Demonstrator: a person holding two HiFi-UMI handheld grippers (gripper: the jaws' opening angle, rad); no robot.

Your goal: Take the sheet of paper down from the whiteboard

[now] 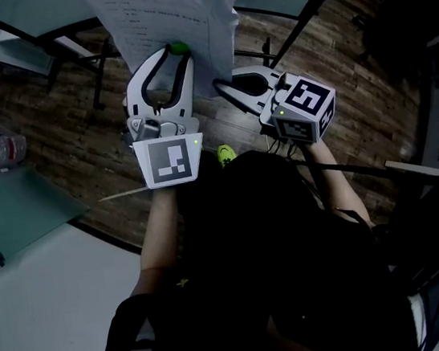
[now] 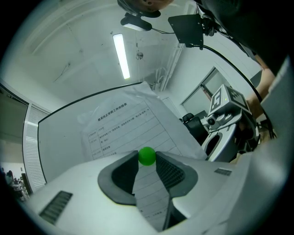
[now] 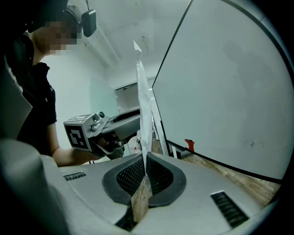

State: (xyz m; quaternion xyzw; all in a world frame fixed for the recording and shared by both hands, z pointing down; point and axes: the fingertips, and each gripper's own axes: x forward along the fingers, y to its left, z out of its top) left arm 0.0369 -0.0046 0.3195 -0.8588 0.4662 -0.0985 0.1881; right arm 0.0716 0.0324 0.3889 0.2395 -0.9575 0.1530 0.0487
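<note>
The printed paper sheet [image 1: 169, 15] hangs in front of the whiteboard [image 2: 59, 137]. My left gripper [image 1: 176, 52] is shut on a small green round magnet [image 2: 147, 156] that sits against the sheet's lower part. My right gripper [image 1: 223, 88] is shut on the sheet's right edge. In the right gripper view the paper sheet [image 3: 143, 124] stands edge-on between the pads, clear of the whiteboard [image 3: 220, 92]. Whether the magnet still touches the board is hidden by the paper.
The board's stand legs [image 1: 96, 74] rest on a wooden floor. A pale table [image 1: 13, 208] at the left bears a plastic bottle [image 1: 1, 151]. A small red thing [image 3: 189, 145] sits at the board's lower rail. The person's shoe [image 1: 225, 154] is below the grippers.
</note>
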